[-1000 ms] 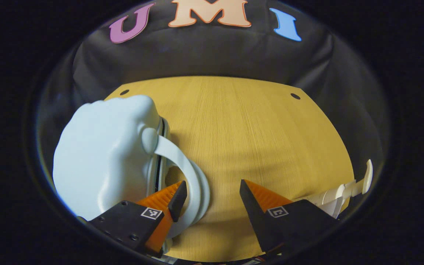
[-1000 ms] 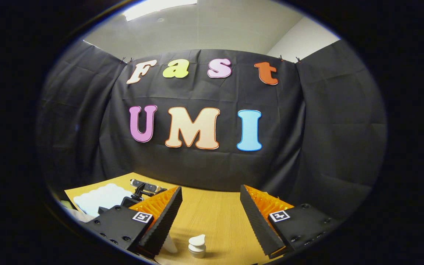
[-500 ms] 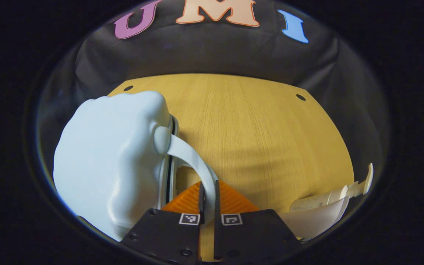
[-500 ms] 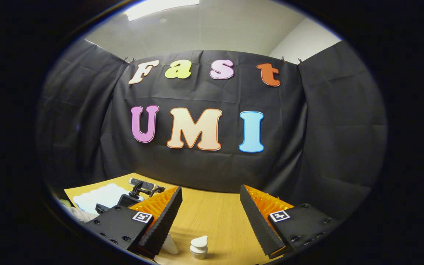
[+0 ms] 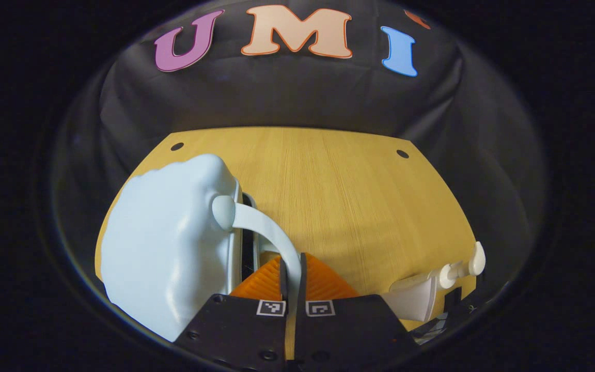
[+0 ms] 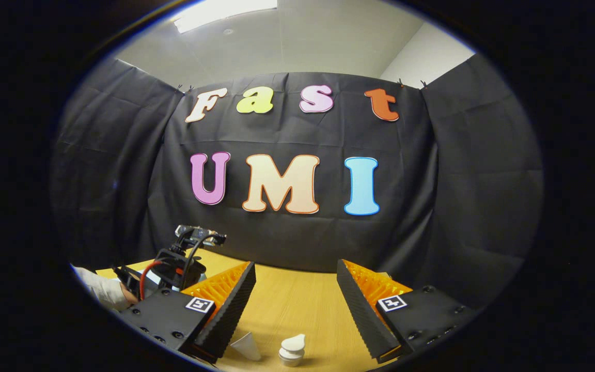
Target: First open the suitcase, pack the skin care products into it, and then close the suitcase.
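A pale blue shell-shaped suitcase point(image 5: 168, 248) lies on the wooden table point(image 5: 339, 196) at the left in the left gripper view. Its curved handle point(image 5: 264, 227) runs down between the fingers of my left gripper point(image 5: 291, 263), which is shut on it. A dark gap shows along the seam between the two halves. A white pump bottle point(image 5: 416, 299) lies at the lower right. My right gripper point(image 6: 295, 299) hangs open above the table with nothing in it, over a white pump top point(image 6: 292, 351) and a white cone-shaped piece point(image 6: 246, 346).
In the right gripper view the other gripper point(image 6: 178, 263) with its camera and cables, and a white sleeve point(image 6: 104, 289), sit at the left. Two small holes point(image 5: 402, 153) mark the table's far corners. Black cloth walls close the back and sides.
My left gripper went from open to shut on the suitcase handle, then pulled back and upward with it. In the right gripper view the other gripper has risen and now hides the suitcase.
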Motion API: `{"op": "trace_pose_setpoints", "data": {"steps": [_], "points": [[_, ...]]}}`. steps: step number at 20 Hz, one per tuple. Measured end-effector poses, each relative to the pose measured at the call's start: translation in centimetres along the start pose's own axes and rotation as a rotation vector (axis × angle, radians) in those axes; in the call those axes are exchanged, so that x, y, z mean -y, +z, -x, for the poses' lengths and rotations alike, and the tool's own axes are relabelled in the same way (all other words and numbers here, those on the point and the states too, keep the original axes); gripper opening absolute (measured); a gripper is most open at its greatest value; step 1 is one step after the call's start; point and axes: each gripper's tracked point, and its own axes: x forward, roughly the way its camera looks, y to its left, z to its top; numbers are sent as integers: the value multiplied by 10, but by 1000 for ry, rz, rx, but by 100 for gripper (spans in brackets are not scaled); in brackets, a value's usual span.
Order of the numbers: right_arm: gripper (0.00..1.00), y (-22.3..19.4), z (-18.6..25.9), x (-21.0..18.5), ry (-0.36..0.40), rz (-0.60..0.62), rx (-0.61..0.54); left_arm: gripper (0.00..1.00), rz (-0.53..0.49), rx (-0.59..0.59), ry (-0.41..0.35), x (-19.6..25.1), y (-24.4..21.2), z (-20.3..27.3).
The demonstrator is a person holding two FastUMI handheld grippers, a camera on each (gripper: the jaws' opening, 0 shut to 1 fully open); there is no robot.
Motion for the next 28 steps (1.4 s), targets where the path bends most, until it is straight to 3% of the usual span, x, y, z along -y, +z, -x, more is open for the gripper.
{"op": "trace_pose_setpoints", "data": {"steps": [3,8,19,25,28], "points": [[99,0,-3,-8,16,-8,8,0,-33,31,-14,-11,20,21],[99,-5,-15,-32,43,-45,-1,0,0,106,-22,-48,57,58],[99,-4,-28,-84,47,-38,11,0,-49,239,127,-187,112,114],[99,-6,-31,-121,39,-44,5,0,-98,233,229,-274,116,123],[99,-3,-31,-141,51,-35,7,0,-73,232,247,-313,113,124]]}}
